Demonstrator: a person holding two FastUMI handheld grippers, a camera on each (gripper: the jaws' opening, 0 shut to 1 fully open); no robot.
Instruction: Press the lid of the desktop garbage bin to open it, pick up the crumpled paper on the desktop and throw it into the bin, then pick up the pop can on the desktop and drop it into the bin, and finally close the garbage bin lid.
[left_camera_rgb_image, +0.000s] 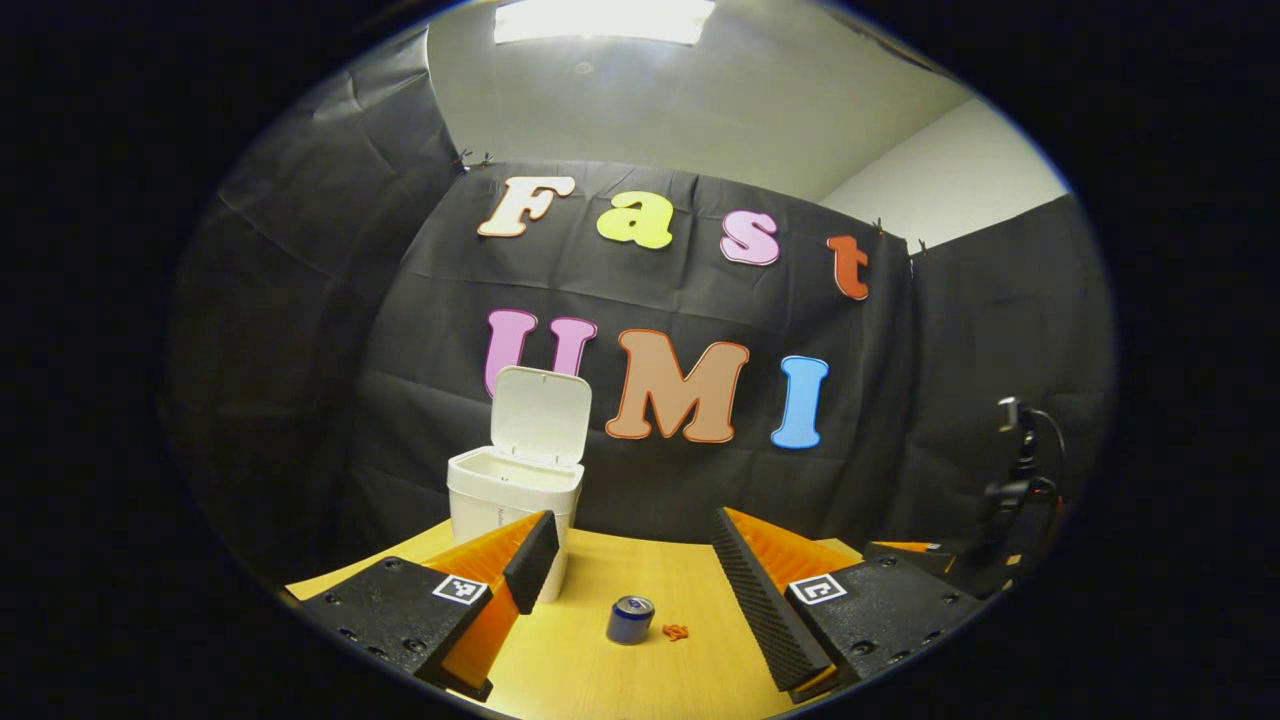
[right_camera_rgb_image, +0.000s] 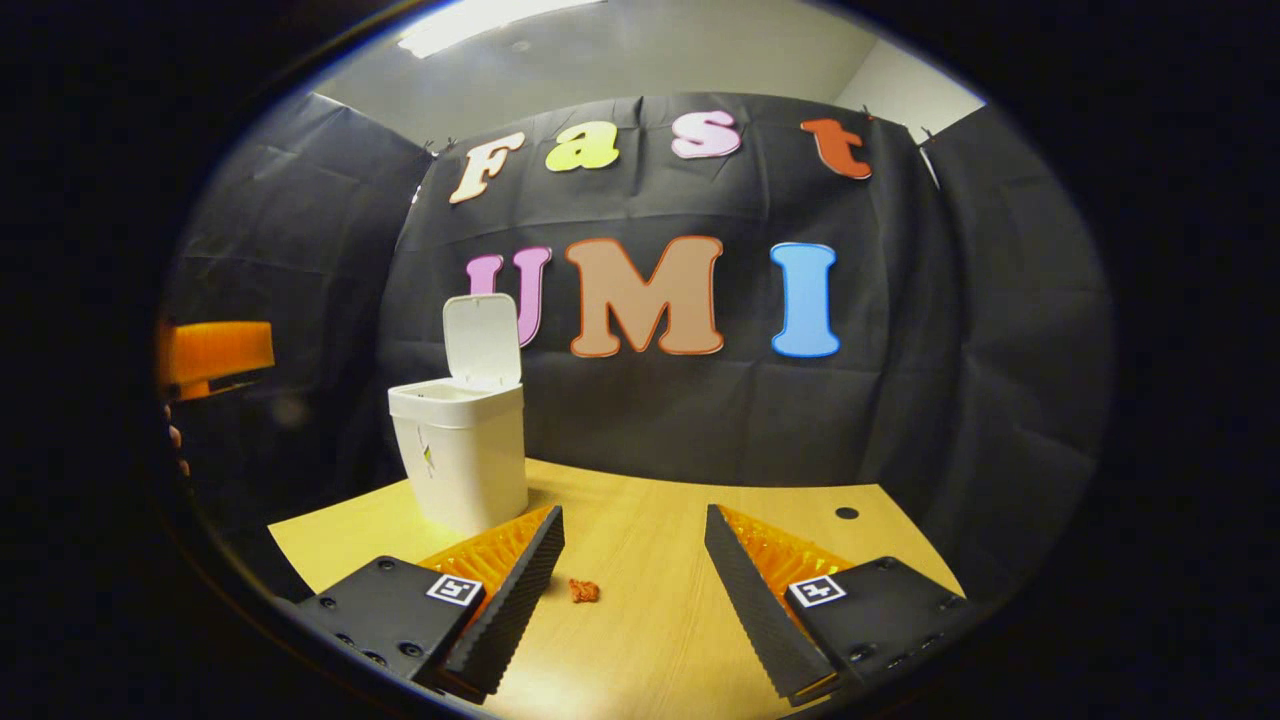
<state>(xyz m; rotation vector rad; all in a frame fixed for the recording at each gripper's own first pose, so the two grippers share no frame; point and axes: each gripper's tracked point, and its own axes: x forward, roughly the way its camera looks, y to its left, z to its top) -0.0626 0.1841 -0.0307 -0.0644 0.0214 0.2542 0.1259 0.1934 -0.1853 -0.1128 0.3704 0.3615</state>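
Note:
The white desktop bin (left_camera_rgb_image: 512, 492) stands on the wooden table (left_camera_rgb_image: 640, 575) with its lid (left_camera_rgb_image: 541, 414) tipped up and open. A blue pop can (left_camera_rgb_image: 630, 619) lies on its side, with a small orange crumpled paper (left_camera_rgb_image: 675, 631) just to its right. My left gripper (left_camera_rgb_image: 633, 532) is open above and behind both, holding nothing. In the right gripper view the bin (right_camera_rgb_image: 462, 462) is at the left with its lid (right_camera_rgb_image: 483, 338) up. The crumpled paper (right_camera_rgb_image: 584, 591) lies between the fingers of my open right gripper (right_camera_rgb_image: 634, 522), nearer the left one.
The other gripper (right_camera_rgb_image: 214, 355), with a hand's fingers (right_camera_rgb_image: 176, 438) under it, is at the far left of the right gripper view. A small round hole (right_camera_rgb_image: 847, 513) marks the table at the right. Dark gear with a cable (left_camera_rgb_image: 1018, 480) stands at the right table edge.

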